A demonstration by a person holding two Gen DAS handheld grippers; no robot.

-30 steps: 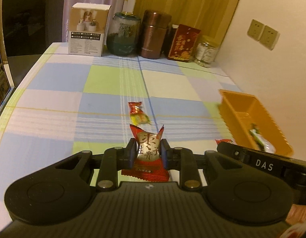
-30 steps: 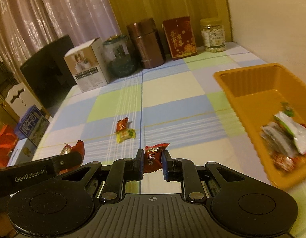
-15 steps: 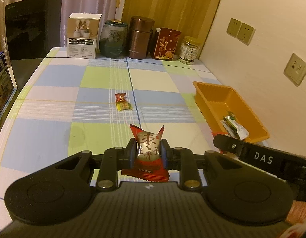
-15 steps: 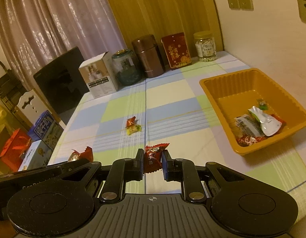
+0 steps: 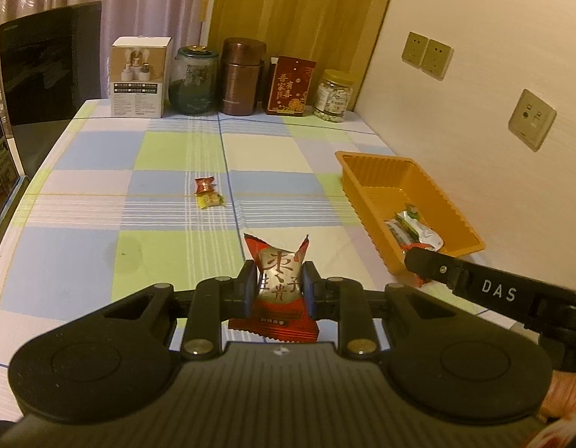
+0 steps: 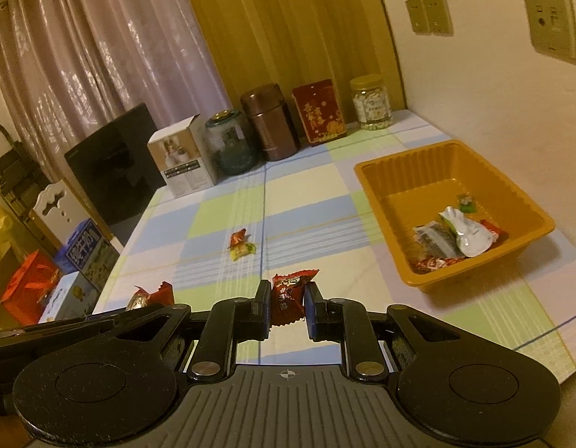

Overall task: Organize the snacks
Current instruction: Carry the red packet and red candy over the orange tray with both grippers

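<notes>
My left gripper [image 5: 276,280] is shut on a red-and-silver candy packet [image 5: 278,287] and holds it above the checked tablecloth. My right gripper [image 6: 287,298] is shut on a small dark red candy [image 6: 288,293], also held above the cloth. The orange tray [image 5: 366,179] stands at the right with several wrapped snacks [image 5: 413,229] in it; it also shows in the right wrist view [image 6: 385,186]. Two small candies, red [image 5: 204,184] and yellow [image 5: 210,200], lie together mid-table, also in the right wrist view [image 6: 241,246]. The right gripper's body [image 5: 482,287] shows at the left view's right edge.
Along the table's back edge stand a white box [image 5: 138,76], a glass jar [image 5: 192,80], a brown canister [image 5: 243,76], a red packet [image 5: 290,86] and a small jar [image 5: 334,95]. A black monitor [image 5: 49,59] is at the left. The wall is on the right.
Both grippers have risen and pulled back from the table, each keeping its candy. The tray and the two loose candies now look smaller and farther off.
</notes>
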